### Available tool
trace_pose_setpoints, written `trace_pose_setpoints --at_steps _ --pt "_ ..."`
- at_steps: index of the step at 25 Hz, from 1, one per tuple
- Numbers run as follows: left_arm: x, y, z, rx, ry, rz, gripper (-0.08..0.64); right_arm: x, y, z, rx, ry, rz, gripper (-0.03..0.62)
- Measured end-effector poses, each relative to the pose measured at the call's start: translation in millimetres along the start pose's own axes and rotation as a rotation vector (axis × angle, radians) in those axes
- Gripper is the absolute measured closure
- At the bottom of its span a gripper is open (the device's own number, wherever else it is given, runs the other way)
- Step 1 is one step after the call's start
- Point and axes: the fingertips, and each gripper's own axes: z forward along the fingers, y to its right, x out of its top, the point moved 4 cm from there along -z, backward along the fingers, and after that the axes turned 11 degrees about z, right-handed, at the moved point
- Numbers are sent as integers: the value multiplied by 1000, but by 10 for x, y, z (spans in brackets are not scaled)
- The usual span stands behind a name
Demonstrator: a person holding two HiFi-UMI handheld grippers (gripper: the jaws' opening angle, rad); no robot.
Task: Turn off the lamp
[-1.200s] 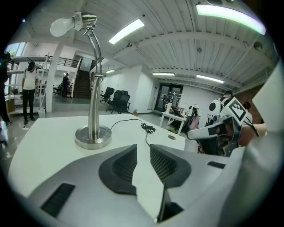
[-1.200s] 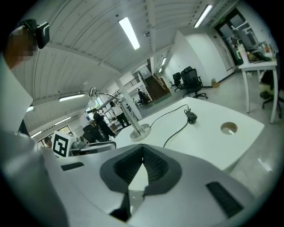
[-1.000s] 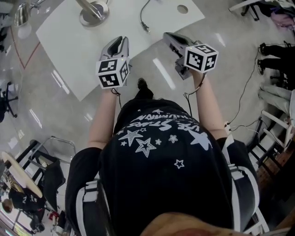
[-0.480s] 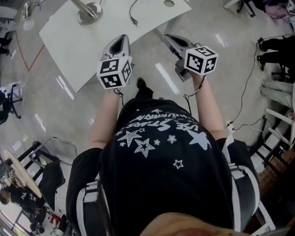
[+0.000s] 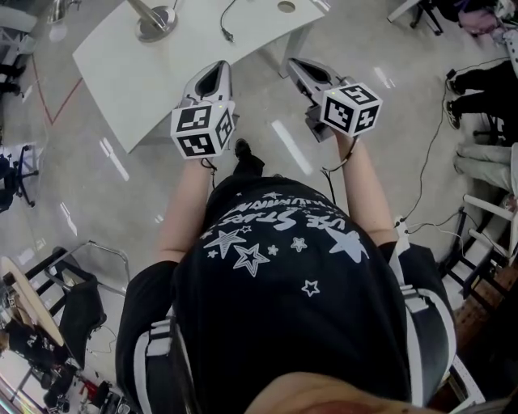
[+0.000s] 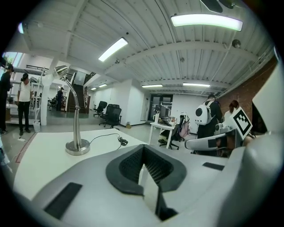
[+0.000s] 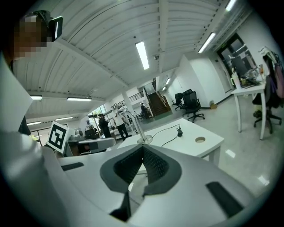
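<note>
Status: lamp (image 5: 156, 31) stands at the far left of the white worktop (image 5: 162, 89), its cable (image 5: 225, 24) trailing to the right of the base. In the left gripper view the shade (image 6: 61, 70) shows no clear glow, though the room is bright and I cannot be sure. Judged: the switch-off is probably done and nothing is left but to move clear. Left gripper (image 5: 214, 73) is closed with nothing between the pads. Right gripper (image 5: 296, 66) is likewise closed and empty. Both are held level in front of the torso, well apart from the lamp and touching nothing. Against the frame a second ago: the worktop and lamp base sit further up and away in the head view, and the worktop's near edge has drawn back from both grippers, so the person has backed off. Both grippers keep the same spacing
</note>
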Motion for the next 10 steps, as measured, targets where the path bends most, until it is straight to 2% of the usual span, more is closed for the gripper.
trace_pose_setpoints --at_steps 10 --pt "-29 256 -172 -19 4 20 549 -111 -65 -208 -7 16 -36 586"
